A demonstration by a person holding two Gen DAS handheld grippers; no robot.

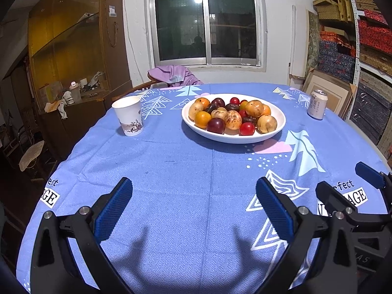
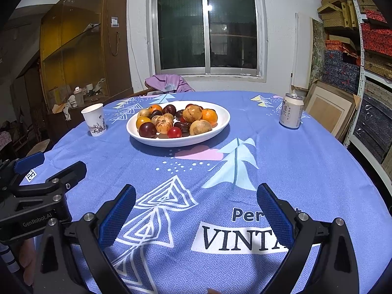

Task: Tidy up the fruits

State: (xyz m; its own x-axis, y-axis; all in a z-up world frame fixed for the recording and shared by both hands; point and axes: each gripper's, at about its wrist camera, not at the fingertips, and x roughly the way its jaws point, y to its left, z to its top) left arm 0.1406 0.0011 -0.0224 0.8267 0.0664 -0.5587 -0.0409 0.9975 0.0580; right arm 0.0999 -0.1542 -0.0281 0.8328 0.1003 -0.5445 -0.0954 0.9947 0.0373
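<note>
A white oval bowl stands past the middle of the blue tablecloth, heaped with several fruits: oranges, dark plums, red ones and brownish-yellow ones. My left gripper hangs open above the near cloth, well short of the bowl, nothing between its blue pads. My right gripper is also open and empty, to the bowl's near right. Each gripper shows at the edge of the other's view: the right gripper, the left gripper.
A paper cup stands left of the bowl, a drink can to its right near the table edge. A chair with a purple garment is behind the table. Shelves with boxes line the right wall.
</note>
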